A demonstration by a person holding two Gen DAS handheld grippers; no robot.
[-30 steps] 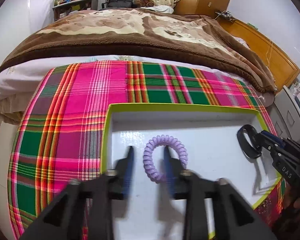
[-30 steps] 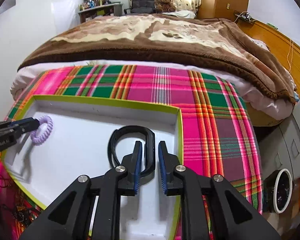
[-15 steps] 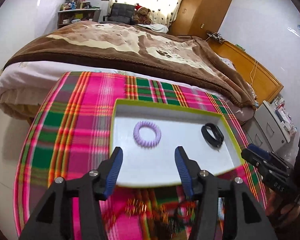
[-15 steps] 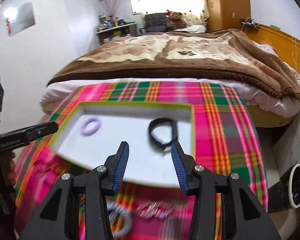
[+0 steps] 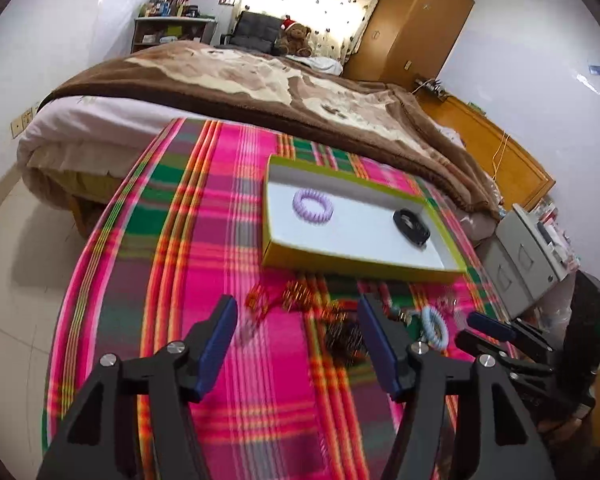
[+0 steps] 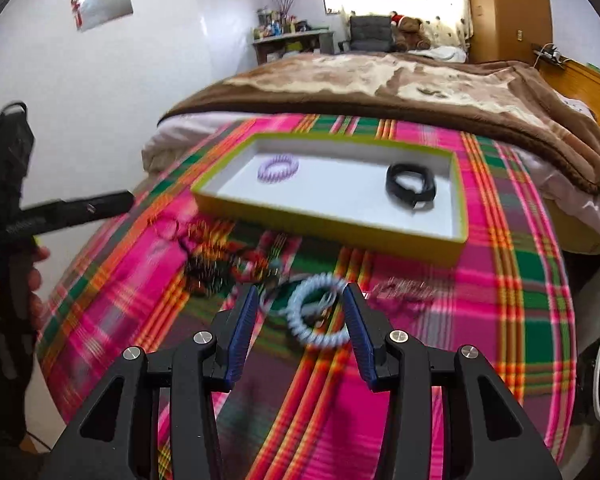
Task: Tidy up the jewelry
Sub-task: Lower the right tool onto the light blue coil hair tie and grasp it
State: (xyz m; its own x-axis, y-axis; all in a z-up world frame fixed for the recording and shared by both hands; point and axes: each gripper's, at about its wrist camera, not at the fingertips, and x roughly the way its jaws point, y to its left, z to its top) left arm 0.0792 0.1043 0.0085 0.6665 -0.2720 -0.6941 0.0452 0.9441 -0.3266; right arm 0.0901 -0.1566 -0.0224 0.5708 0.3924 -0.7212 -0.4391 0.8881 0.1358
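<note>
A white tray with a yellow-green rim (image 5: 360, 260) (image 6: 328, 224) lies on the plaid cloth. In it are a purple coil hair tie (image 5: 313, 206) (image 6: 278, 168) and a black band (image 5: 411, 222) (image 6: 410, 186). My left gripper (image 5: 296, 304) hangs over the cloth in front of the tray; its jaws are opening with nothing between them. A blurred pile of gold and red jewelry (image 5: 300, 294) (image 6: 212, 256) lies just beyond it. My right gripper (image 6: 300, 292) is open over a light blue coil tie (image 6: 316, 339) (image 5: 425, 318), its pads clear of it.
The plaid cloth (image 5: 220, 220) covers the foot of a bed with a brown blanket (image 5: 260, 80). A pink trinket (image 6: 404, 290) lies right of the blue coil. A grey cabinet (image 5: 528, 264) stands at the right. A hand (image 6: 32, 276) holds the left gripper's handle.
Both grippers let go of the purple tie and black band inside the tray, opened wide and pulled back. They now hover over the loose jewelry in front of the tray.
</note>
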